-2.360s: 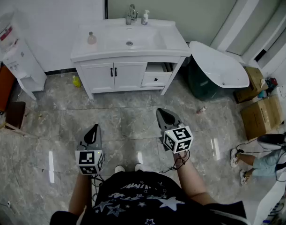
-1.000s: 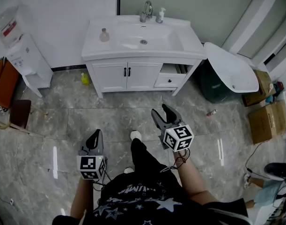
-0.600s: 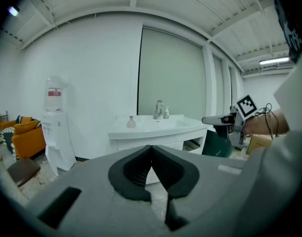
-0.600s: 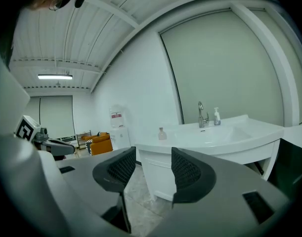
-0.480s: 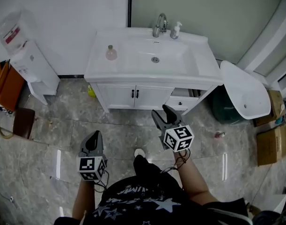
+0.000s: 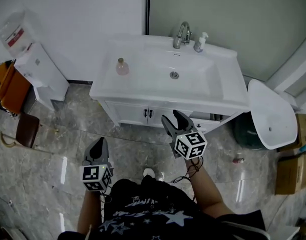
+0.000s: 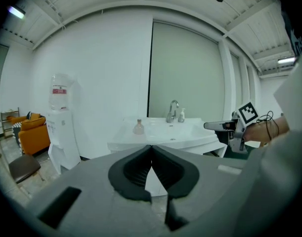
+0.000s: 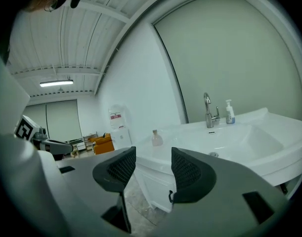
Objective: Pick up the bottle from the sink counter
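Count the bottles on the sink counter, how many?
2. A pink bottle sits left of the basin; a pump bottle stands beside the tap. None looks hidden.

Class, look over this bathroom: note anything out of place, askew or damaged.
The right-hand drawer of the vanity stands ajar, and a small pinkish item lies on the floor nearby. Nothing looks spilled or broken.
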`<move>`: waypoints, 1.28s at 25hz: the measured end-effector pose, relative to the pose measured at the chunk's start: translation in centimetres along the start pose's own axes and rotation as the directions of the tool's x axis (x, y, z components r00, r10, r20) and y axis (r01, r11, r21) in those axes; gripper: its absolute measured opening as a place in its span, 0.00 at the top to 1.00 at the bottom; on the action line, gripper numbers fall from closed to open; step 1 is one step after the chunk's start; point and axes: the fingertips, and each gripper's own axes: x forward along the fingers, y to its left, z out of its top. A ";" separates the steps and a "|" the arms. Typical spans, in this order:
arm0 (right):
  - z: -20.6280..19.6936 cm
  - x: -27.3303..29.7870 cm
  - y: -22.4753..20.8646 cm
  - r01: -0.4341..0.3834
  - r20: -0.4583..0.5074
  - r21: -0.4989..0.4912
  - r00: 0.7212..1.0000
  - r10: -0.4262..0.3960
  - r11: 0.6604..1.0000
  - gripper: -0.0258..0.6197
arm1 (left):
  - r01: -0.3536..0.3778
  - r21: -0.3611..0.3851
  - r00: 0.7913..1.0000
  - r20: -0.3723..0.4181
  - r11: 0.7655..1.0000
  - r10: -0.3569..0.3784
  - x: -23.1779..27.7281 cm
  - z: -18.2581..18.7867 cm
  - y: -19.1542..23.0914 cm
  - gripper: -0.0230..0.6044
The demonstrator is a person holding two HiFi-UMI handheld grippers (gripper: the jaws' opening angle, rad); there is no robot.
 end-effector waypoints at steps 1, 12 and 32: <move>0.1 0.8 -0.1 -0.011 -0.004 -0.002 1.000 0.011 1.000 0.63 | -0.016 -0.006 1.000 0.011 1.000 0.016 0.4 0.4 0.4 0.94; 0.6 9.3 2.2 -0.103 -0.040 -0.023 0.994 0.102 0.994 0.63 | -0.062 0.034 0.998 0.012 0.998 0.061 4.7 2.0 5.0 0.94; 3.5 34.5 1.3 -0.106 -0.170 -0.113 0.982 0.086 0.988 0.51 | 0.045 0.021 0.999 0.011 0.999 -0.045 24.6 9.6 19.2 0.94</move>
